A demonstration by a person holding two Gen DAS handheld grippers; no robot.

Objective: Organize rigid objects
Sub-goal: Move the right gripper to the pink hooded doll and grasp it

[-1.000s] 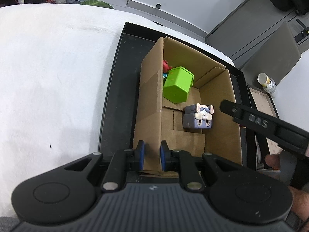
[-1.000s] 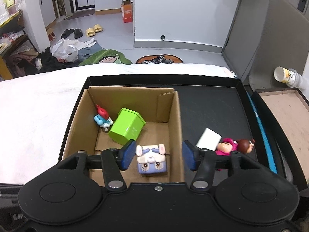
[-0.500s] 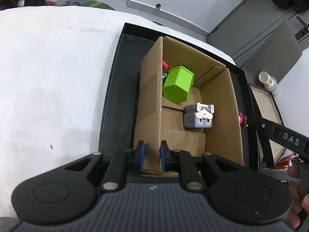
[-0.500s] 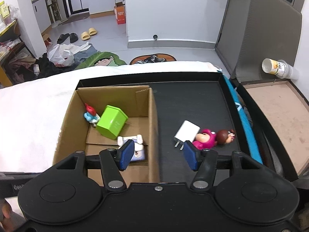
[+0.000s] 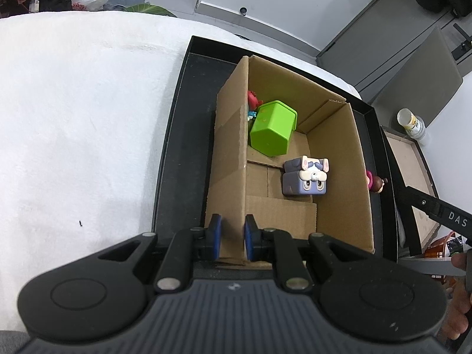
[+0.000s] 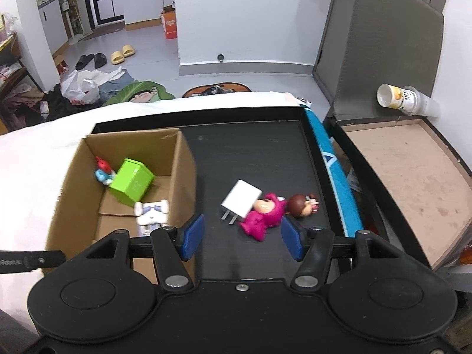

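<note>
A cardboard box (image 5: 336,177) (image 6: 76,194) stands in a black tray (image 5: 183,153) (image 6: 253,153). Inside it lie a green tin (image 5: 273,131) (image 6: 132,182), a purple cube dog toy (image 5: 305,178) (image 6: 152,212) and a small red-and-blue figure (image 5: 252,103) (image 6: 102,169). My left gripper (image 5: 230,237) is shut on the box's near left wall. My right gripper (image 6: 242,237) is open above the tray floor, right of the box, with nothing between its pads. Just beyond it lie a white charger plug (image 6: 240,199), a pink doll (image 6: 265,215) (image 5: 368,178) and a small brown-haired figure (image 6: 301,205) (image 5: 379,184).
The tray sits on a white cloth-covered surface (image 5: 82,135). A blue strip (image 6: 333,171) runs along the tray's right rim. Further right are a brown board tray (image 6: 413,177) and a tipped paper cup (image 6: 404,100). A hand (image 5: 458,318) shows at the lower right of the left wrist view.
My right gripper has moved rightward from over the box to over the tray floor, now facing the plug and pink doll. My left gripper has kept still on the box wall.
</note>
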